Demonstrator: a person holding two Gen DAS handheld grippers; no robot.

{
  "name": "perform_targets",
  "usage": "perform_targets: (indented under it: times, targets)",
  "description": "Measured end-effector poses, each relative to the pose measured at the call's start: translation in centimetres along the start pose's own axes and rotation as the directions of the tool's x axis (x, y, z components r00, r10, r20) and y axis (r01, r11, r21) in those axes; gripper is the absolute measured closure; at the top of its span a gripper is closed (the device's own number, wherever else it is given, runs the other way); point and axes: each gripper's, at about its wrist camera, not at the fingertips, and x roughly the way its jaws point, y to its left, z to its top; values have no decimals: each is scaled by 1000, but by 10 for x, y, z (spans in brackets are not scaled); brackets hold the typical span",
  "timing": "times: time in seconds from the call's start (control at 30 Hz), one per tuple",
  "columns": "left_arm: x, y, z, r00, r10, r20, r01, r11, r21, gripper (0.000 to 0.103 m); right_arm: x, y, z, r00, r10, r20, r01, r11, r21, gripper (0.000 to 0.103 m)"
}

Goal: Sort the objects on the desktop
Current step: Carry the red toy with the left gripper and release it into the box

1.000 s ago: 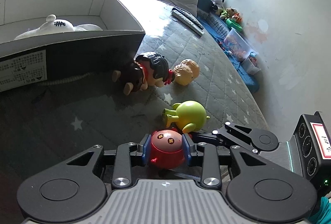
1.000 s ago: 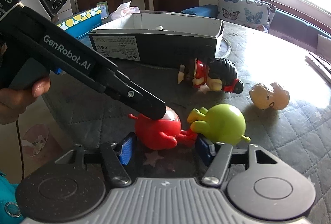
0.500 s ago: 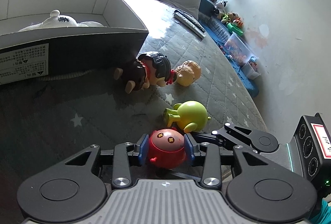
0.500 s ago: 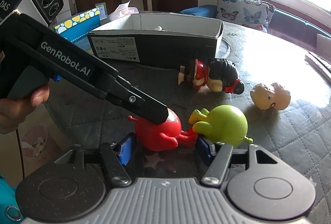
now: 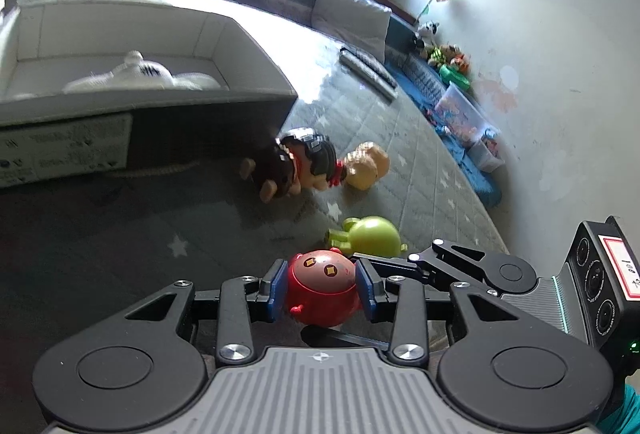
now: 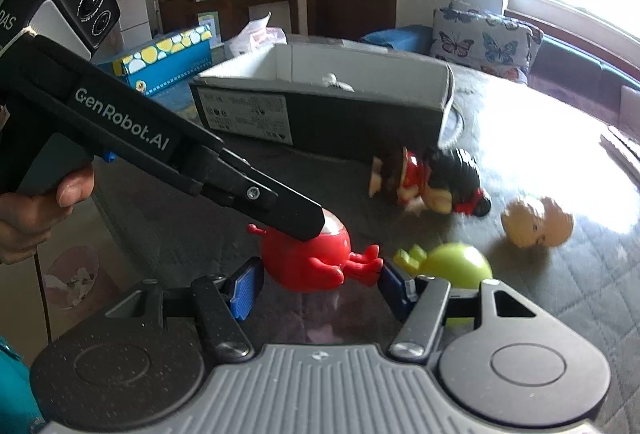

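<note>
My left gripper (image 5: 321, 290) is shut on a red round toy figure (image 5: 322, 292) and holds it above the table; this toy also shows in the right wrist view (image 6: 308, 258) under the left gripper's black finger (image 6: 280, 207). My right gripper (image 6: 316, 288) is open, its blue pads either side of the red toy's legs, not touching. A green toy (image 5: 372, 236) lies just beyond, also in the right wrist view (image 6: 460, 266). A black-haired doll (image 5: 296, 165) and a tan head toy (image 5: 366, 165) lie farther off.
An open cardboard box (image 5: 256, 73) with a white plush toy (image 5: 136, 73) inside stands at the back left on the grey quilted table cover (image 5: 120, 234). Remote controls (image 5: 368, 73) lie far back. A sofa with cushions is behind.
The left gripper has lifted the red toy off the table and tilted up. The right gripper has risen a little; the green toy now sits lower behind its right finger.
</note>
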Motion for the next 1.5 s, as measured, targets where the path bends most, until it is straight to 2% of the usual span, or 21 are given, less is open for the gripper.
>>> perform_targets:
  times: [0.27, 0.47, 0.77, 1.0, 1.13, 1.5]
  targets:
    - [-19, 5, 24, 995, 8, 97, -7, 1000, -3, 63, 3, 2, 36, 998, -10, 62, 13, 999, -49, 40]
    - [-29, 10, 54, 984, -1, 176, 1, 1000, 0, 63, 8, -4, 72, 993, -29, 111, 40, 995, -92, 40]
    - [-17, 33, 112, 971, 4, 240, -2, 1000, -8, 63, 40, -30, 129, 990, -46, 130, 63, 990, -125, 40]
    - [12, 66, 148, 975, 28, 221, -18, 999, -45, 63, 87, -57, 160, 996, -36, 79, 43, 994, -97, 40]
    - [33, 91, 163, 982, 36, 185, -20, 996, -87, 63, 117, -72, 170, 999, -18, 37, 20, 998, -67, 40]
    - [83, 136, 185, 996, 44, 79, -31, 987, -160, 62, 183, -102, 183, 991, -3, -137, -1, 1000, -31, 39]
